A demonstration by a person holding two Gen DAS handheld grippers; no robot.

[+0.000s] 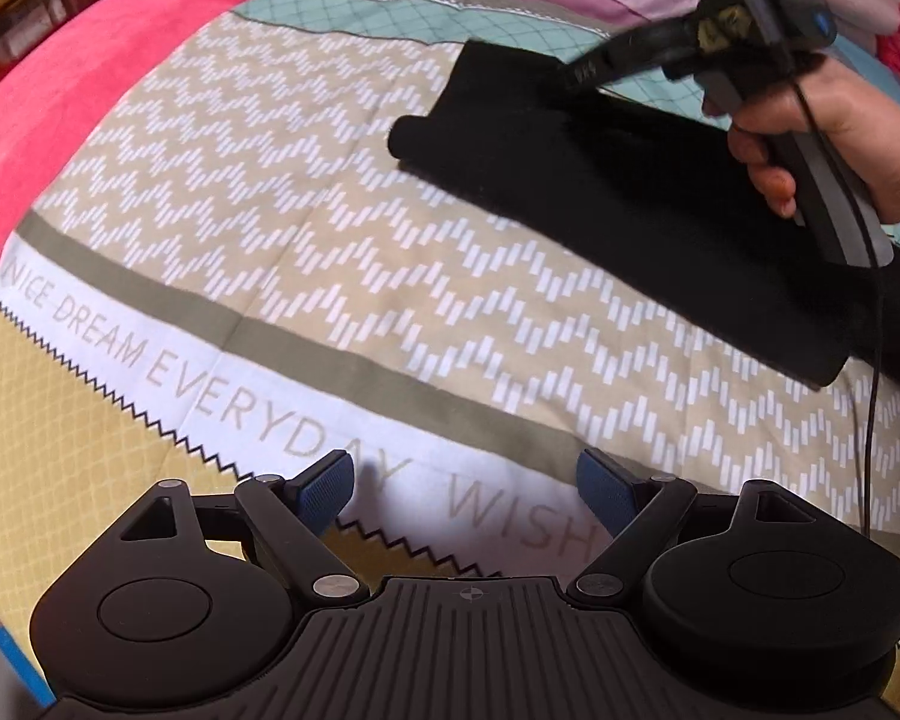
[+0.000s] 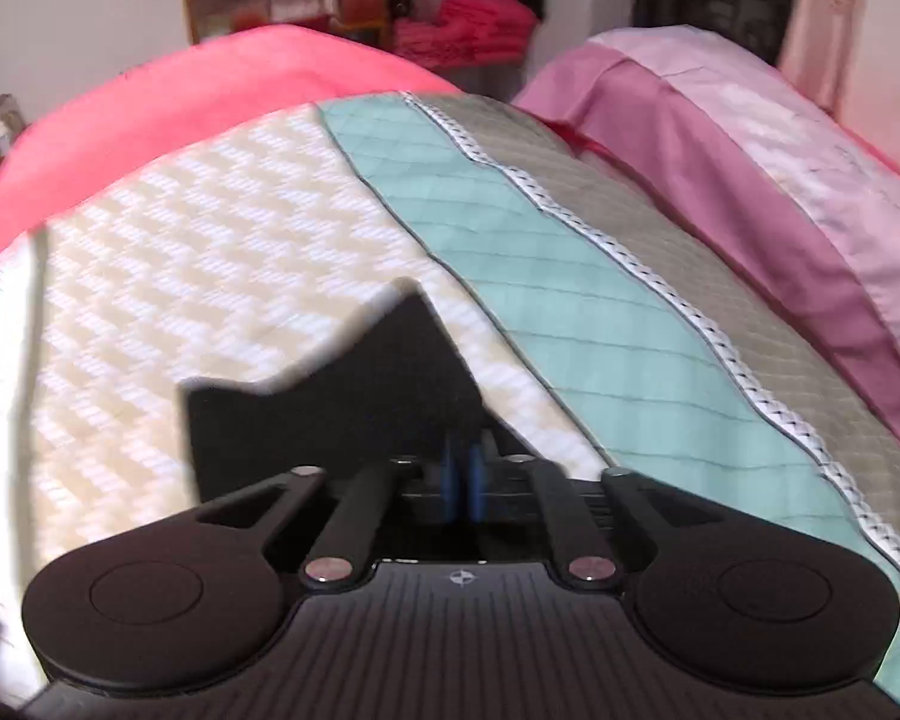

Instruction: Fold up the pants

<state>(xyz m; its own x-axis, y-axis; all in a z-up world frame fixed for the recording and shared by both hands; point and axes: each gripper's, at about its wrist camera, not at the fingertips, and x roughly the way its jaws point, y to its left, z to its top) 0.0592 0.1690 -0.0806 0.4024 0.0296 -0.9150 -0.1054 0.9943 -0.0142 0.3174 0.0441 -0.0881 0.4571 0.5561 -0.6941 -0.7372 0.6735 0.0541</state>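
Observation:
Black pants (image 1: 600,198) lie partly folded on a patterned bedspread (image 1: 270,210), at the upper right of the left wrist view. My left gripper (image 1: 465,489) is open and empty, low over the bedspread's lettered white band, well short of the pants. The right gripper's body (image 1: 750,18), held by a hand, hovers over the pants' far end. In the right wrist view my right gripper (image 2: 462,480) is shut on the black pants (image 2: 342,408); the blue pads nearly meet with dark cloth around them. The cloth's edge is raised off the bedspread (image 2: 210,240).
A red blanket (image 1: 60,90) borders the bedspread on the left. Pink and purple pillows (image 2: 780,192) lie along the right. Shelves with red folded cloth (image 2: 468,30) stand behind the bed. A thin black cable (image 1: 876,360) hangs from the right gripper.

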